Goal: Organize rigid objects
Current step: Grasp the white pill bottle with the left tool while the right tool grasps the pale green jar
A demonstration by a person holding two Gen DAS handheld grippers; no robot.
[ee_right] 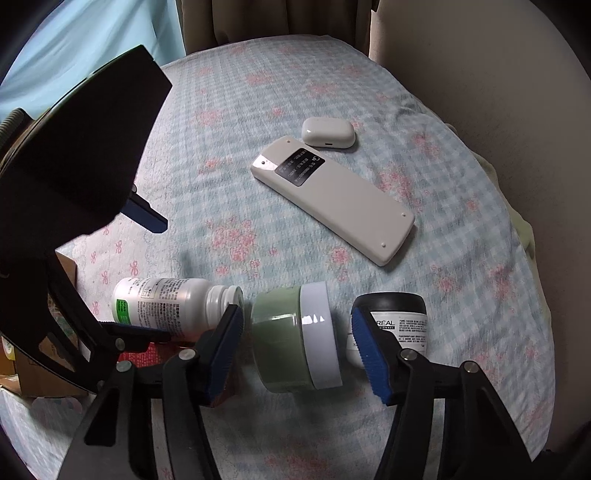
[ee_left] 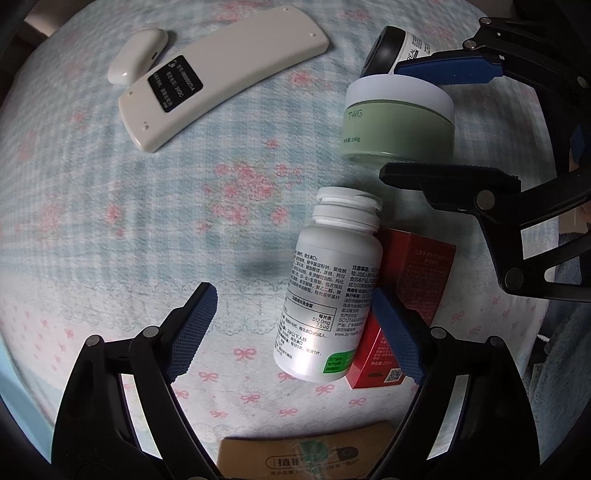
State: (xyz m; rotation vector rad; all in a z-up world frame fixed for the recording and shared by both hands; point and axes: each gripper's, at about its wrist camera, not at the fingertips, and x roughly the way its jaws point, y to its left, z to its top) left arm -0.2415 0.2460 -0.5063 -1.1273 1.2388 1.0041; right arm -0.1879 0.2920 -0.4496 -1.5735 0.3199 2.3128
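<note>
A green cream jar with a white lid [ee_right: 295, 339] lies on its side between the wide-apart fingers of my right gripper [ee_right: 299, 350], untouched; it also shows in the left wrist view [ee_left: 399, 122]. A white pill bottle [ee_left: 328, 291] lies on a red box [ee_left: 410, 295], with my open, empty left gripper [ee_left: 295, 332] around them; one pad is over the box. A black-lidded L'Oreal jar [ee_right: 395, 325] lies right of the green jar. A white remote [ee_right: 332, 203] and a white earbud case [ee_right: 328, 133] lie farther off.
Everything rests on a bed with a blue checked, pink-flowered cover [ee_right: 258, 110]. A brown cardboard box [ee_left: 306, 458] sits at the near edge under my left gripper. A wall [ee_right: 480, 74] and a curtain [ee_right: 277, 22] bound the bed.
</note>
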